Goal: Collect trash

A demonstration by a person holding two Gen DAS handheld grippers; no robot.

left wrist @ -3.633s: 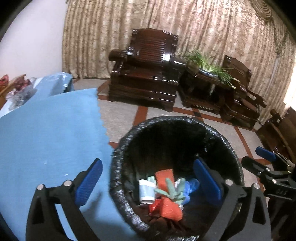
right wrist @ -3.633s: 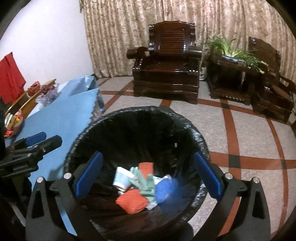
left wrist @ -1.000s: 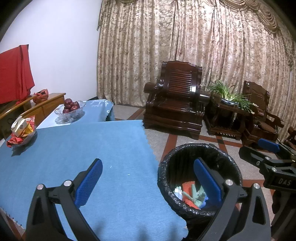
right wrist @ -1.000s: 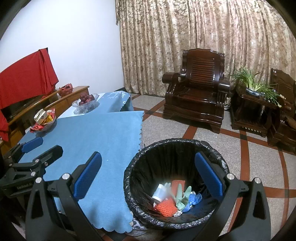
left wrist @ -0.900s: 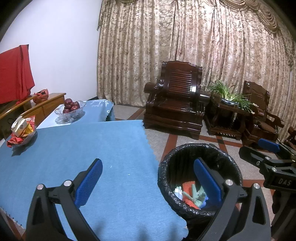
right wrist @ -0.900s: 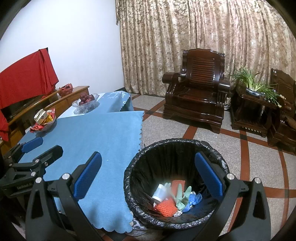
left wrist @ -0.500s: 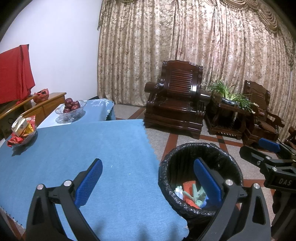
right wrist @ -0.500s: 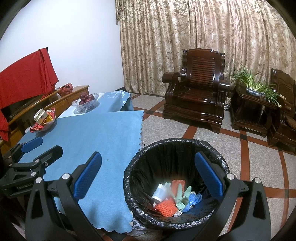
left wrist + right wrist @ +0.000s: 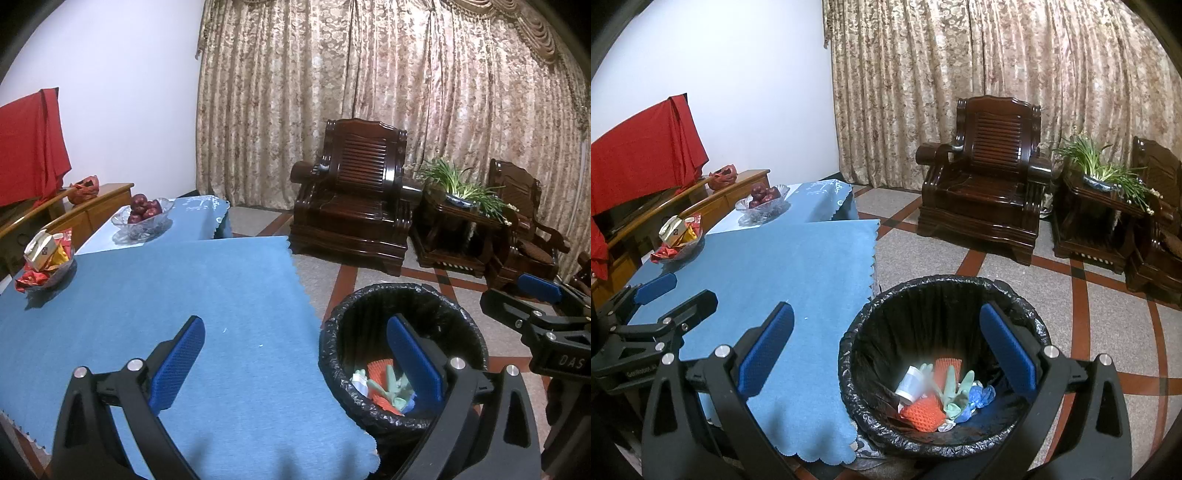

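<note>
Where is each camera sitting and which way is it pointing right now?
Left wrist: rides the left tool, open, above the blue tablecloth, facing the armchair; right tool at its right edge.
Right wrist: rides the right tool, open, over the trash bin; left tool at its left edge.
Shared: bin, tablecloth, armchair, fruit bowl.

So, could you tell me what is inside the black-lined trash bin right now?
The trash bin holds a white cup, orange mesh pieces, a pale green glove and something blue. Whatever lies underneath is covered.

Both grippers' jaws wide apart, empty
</note>
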